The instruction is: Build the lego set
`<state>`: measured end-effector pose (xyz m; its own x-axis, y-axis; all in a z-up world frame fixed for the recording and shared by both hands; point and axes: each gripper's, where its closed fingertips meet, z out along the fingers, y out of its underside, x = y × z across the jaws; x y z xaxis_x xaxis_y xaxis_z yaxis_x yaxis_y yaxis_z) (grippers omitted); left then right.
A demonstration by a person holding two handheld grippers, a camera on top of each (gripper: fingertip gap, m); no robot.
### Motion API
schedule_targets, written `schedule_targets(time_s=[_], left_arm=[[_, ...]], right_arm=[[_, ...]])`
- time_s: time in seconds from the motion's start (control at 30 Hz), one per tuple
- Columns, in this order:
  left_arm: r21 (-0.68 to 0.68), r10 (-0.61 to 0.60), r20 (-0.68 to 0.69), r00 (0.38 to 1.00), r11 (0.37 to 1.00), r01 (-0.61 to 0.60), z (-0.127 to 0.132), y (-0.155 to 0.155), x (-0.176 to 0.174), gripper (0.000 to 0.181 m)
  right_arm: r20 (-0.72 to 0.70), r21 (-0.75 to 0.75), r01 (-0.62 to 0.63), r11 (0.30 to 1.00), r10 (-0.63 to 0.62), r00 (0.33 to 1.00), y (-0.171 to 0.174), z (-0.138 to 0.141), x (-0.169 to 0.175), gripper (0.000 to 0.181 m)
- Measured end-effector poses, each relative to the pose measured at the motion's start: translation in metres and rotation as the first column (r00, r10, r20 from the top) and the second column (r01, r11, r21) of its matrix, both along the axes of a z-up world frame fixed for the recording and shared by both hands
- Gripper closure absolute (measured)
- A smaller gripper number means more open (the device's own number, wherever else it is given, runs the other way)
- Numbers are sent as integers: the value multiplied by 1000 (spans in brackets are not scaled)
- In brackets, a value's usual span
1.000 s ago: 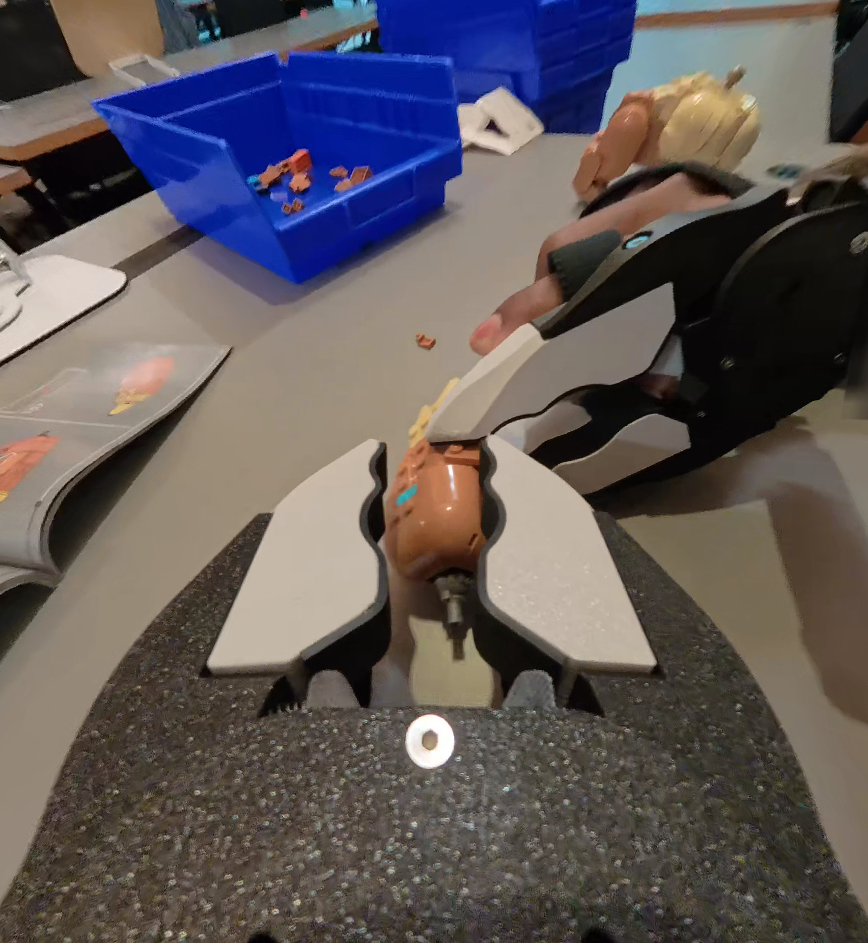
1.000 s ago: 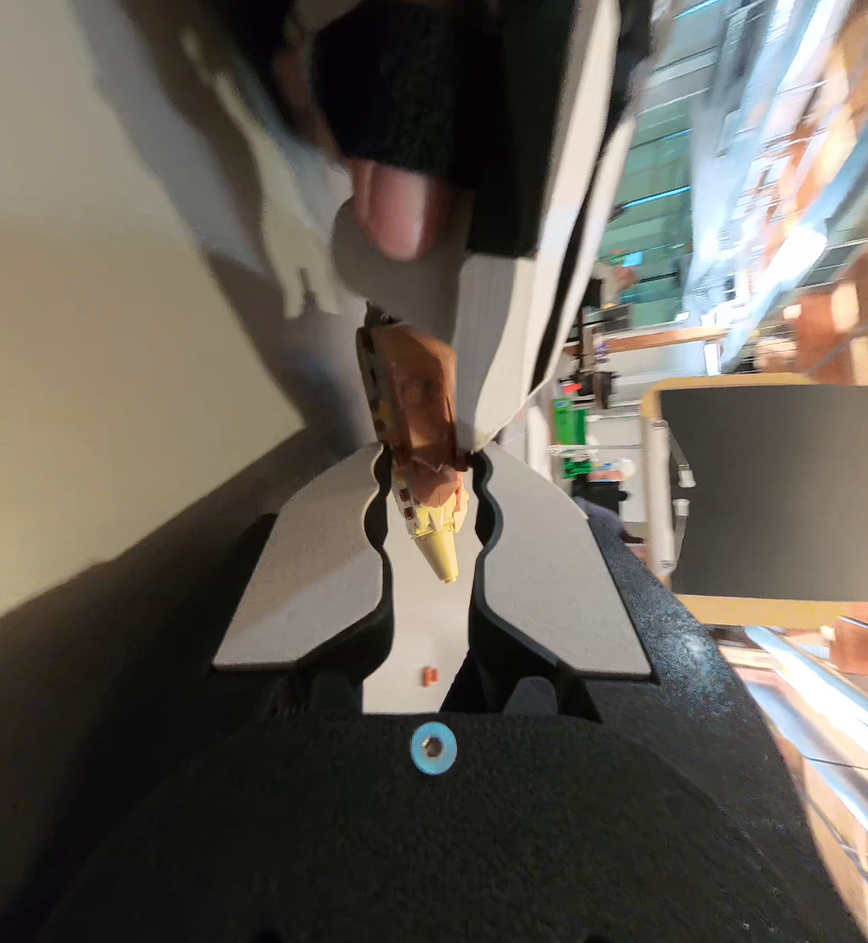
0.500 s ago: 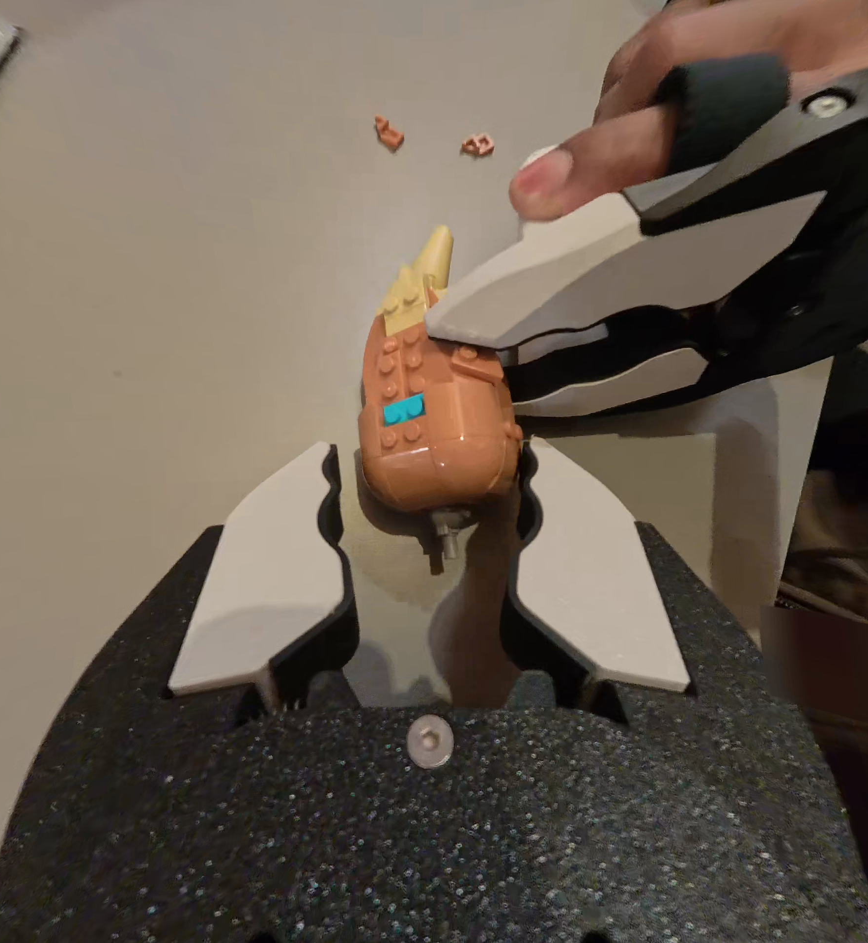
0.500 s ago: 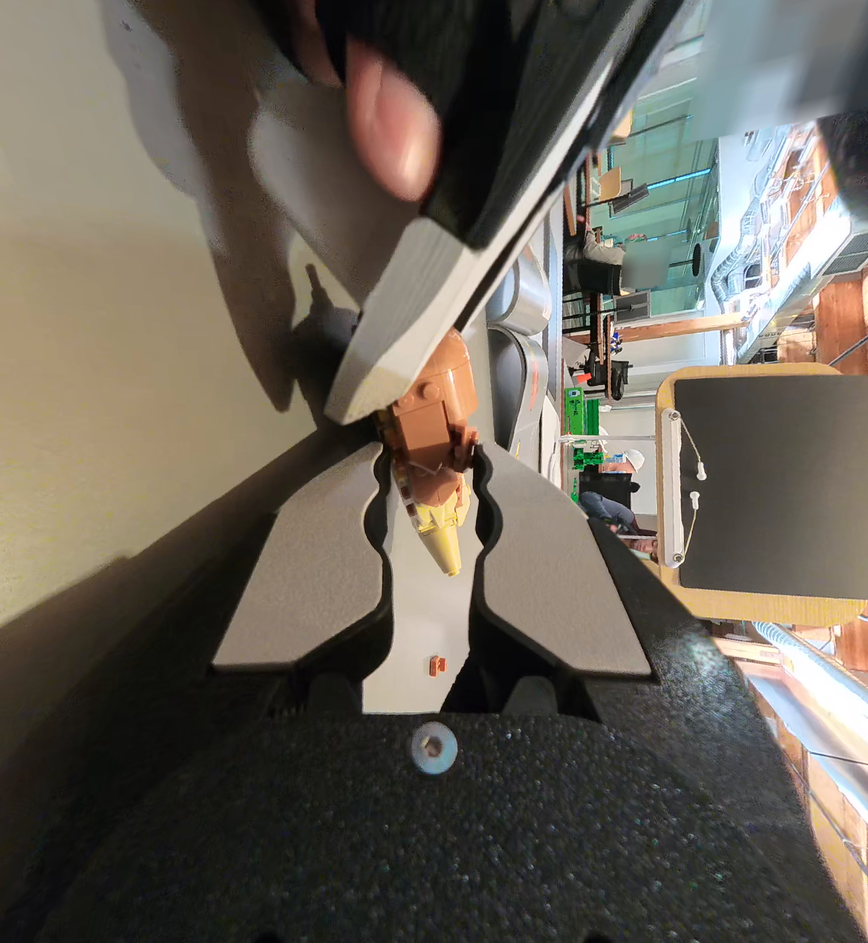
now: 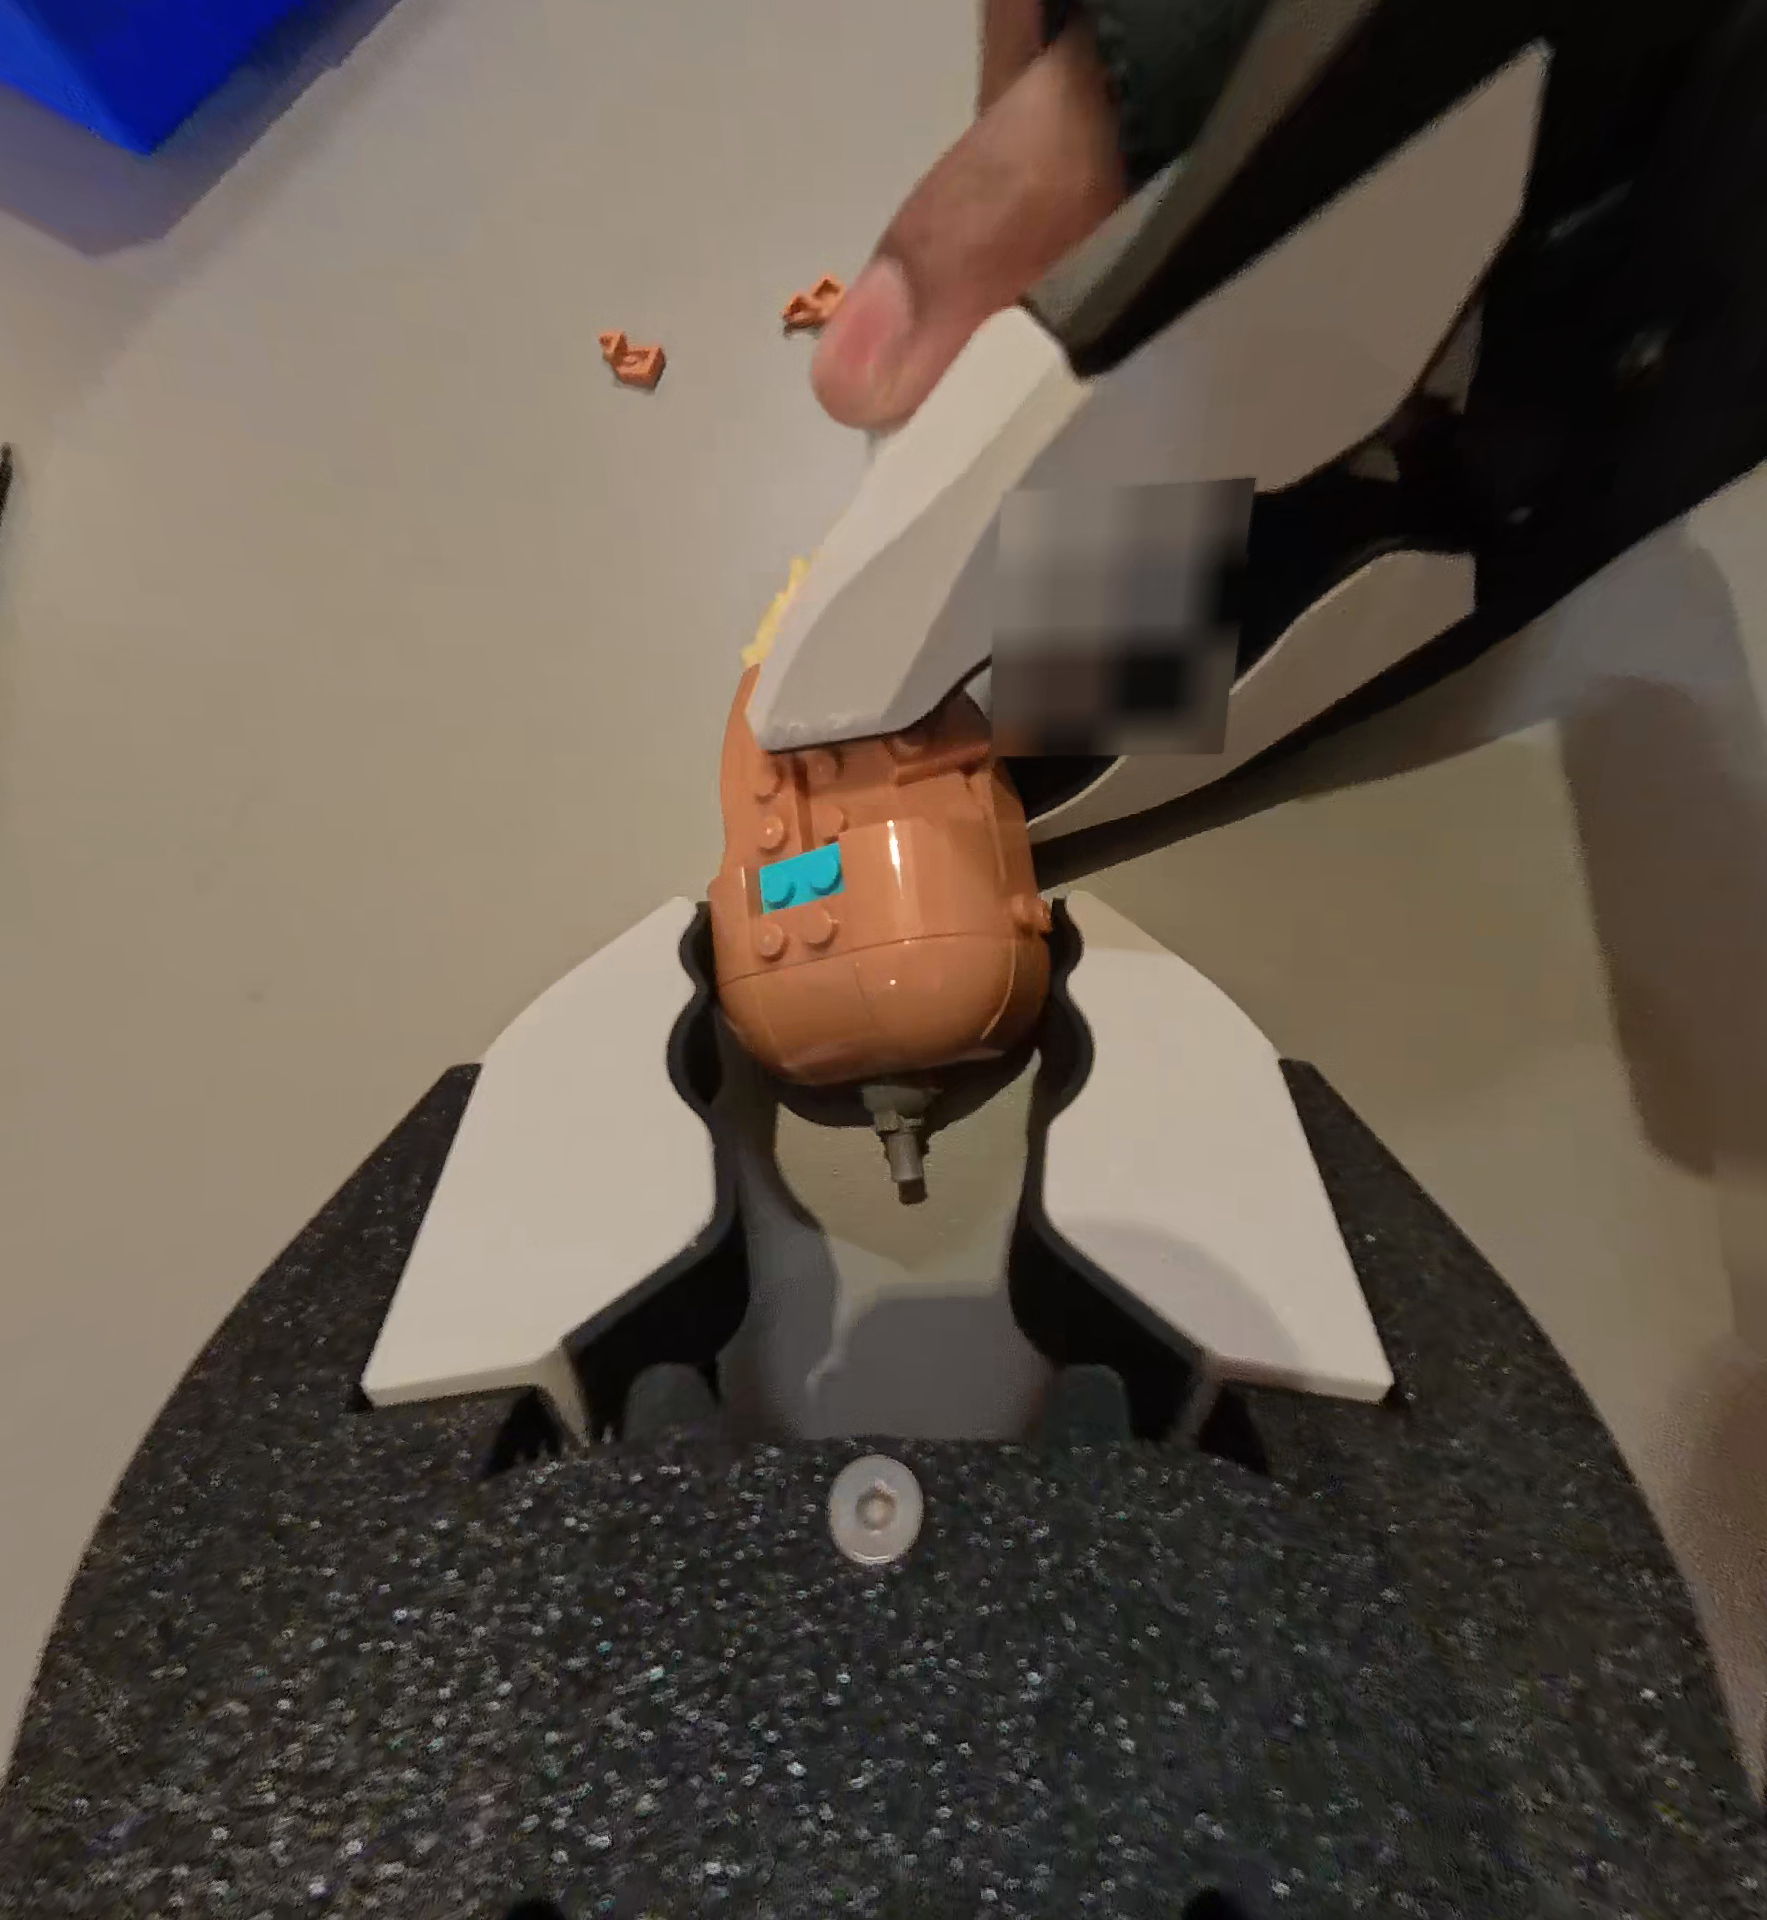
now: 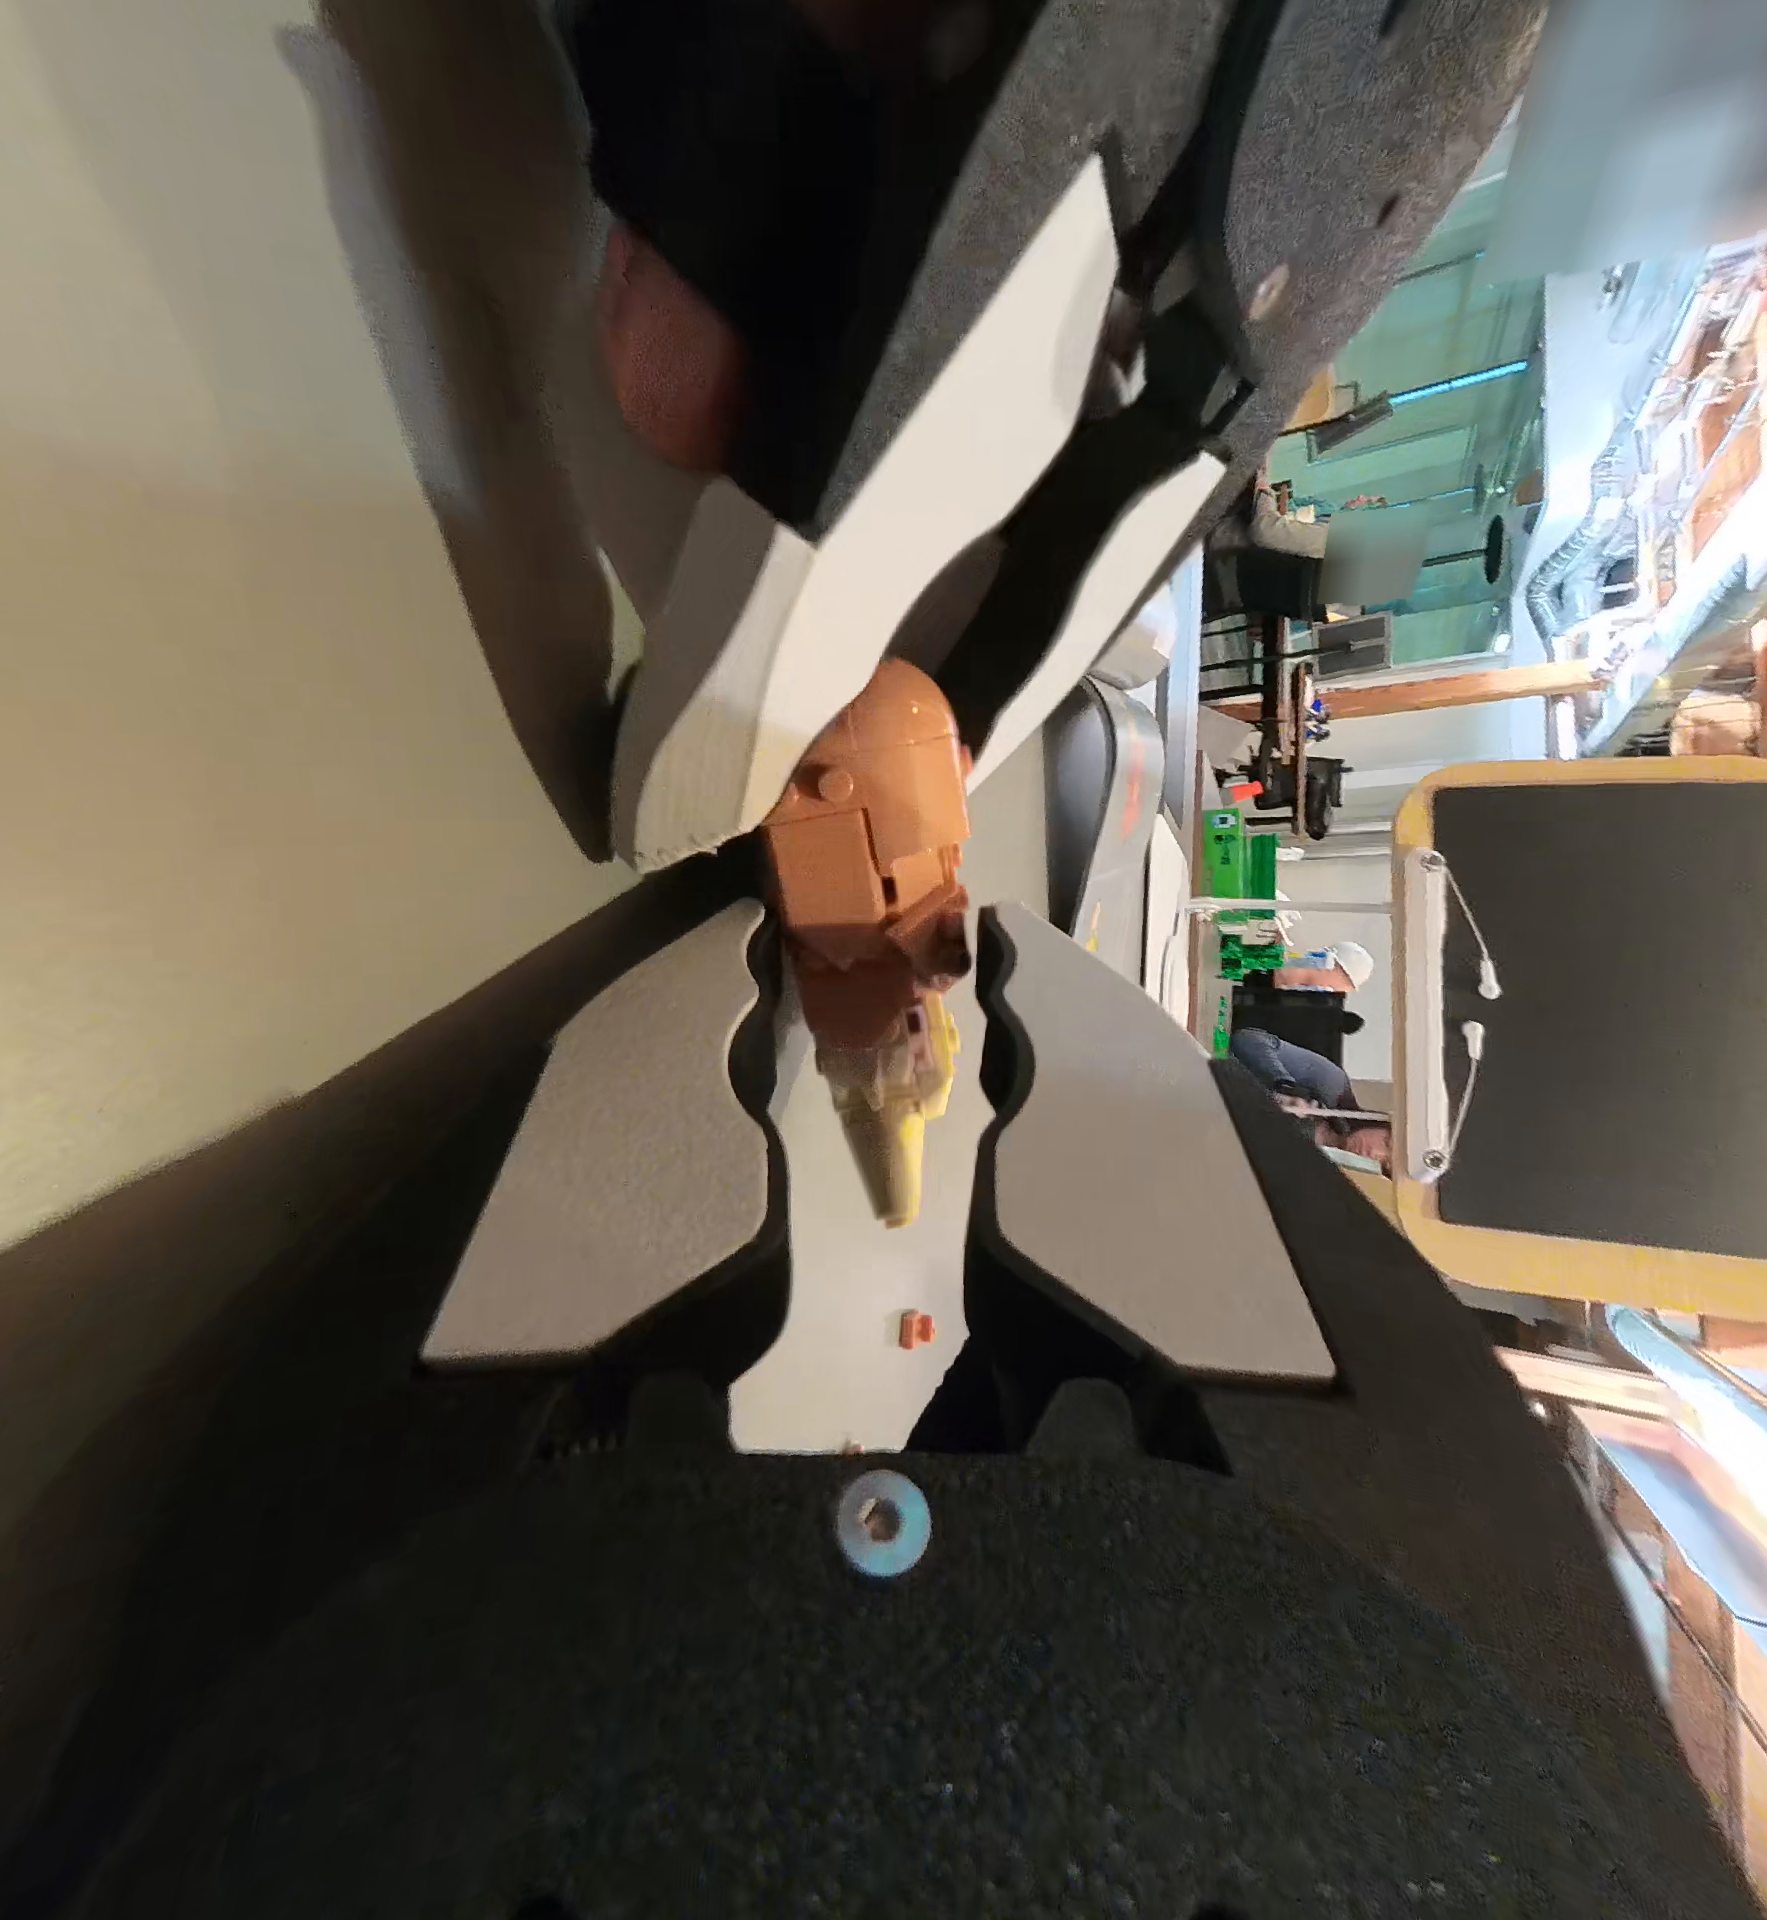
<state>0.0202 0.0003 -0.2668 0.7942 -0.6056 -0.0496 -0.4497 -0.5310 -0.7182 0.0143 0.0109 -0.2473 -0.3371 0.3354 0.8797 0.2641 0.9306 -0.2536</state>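
Note:
A brown lego body (image 5: 879, 935) with a teal plate, a grey pin at its near end and a tan pointed tip is held above the grey table (image 5: 339, 727). My left gripper (image 5: 879, 925) is shut on its rounded end. My right gripper (image 5: 920, 779) comes in from the upper right and is shut on the far part, hiding most of the tan tip. In the right wrist view, my right gripper (image 6: 874, 920) holds the body (image 6: 858, 883) with the tan tip (image 6: 894, 1153) pointing toward the camera. The left gripper's fingers (image 6: 744, 769) clamp the rounded end beyond.
Two small orange pieces (image 5: 633, 358) (image 5: 814, 307) lie on the table beyond the grippers. A blue bin corner (image 5: 79, 62) is at the upper left. A person's finger (image 5: 920, 312) rests on the right gripper. Another small orange piece (image 6: 915, 1330) lies under the right gripper. The grippers are tip to tip, or close to it.
The left gripper let go of the narrow side, and the body turned so its studded, teal face shows. The left fingers now close on the wider rounded end. Both grippers tilted down toward the table.

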Motion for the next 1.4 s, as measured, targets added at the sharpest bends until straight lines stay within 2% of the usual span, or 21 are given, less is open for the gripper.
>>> schedule_targets(time_s=[0.53,0.7,1.03,1.4], left_arm=[[3,19,14,1000,1000,-19,0,2,-6,121],[28,32,25,999,999,-33,4,5,-11,121],[99,36,-1,999,994,-35,12,9,-15,120],[91,38,-23,999,995,-36,9,6,-16,120]], right_arm=[[-26,-84,25,996,-27,999,8,10,7,139],[3,-160,-40,986,41,999,-1,9,18,144],[18,-82,-73,994,74,997,-8,3,13,148],[23,-71,-79,994,81,996,-11,7,7,150]])
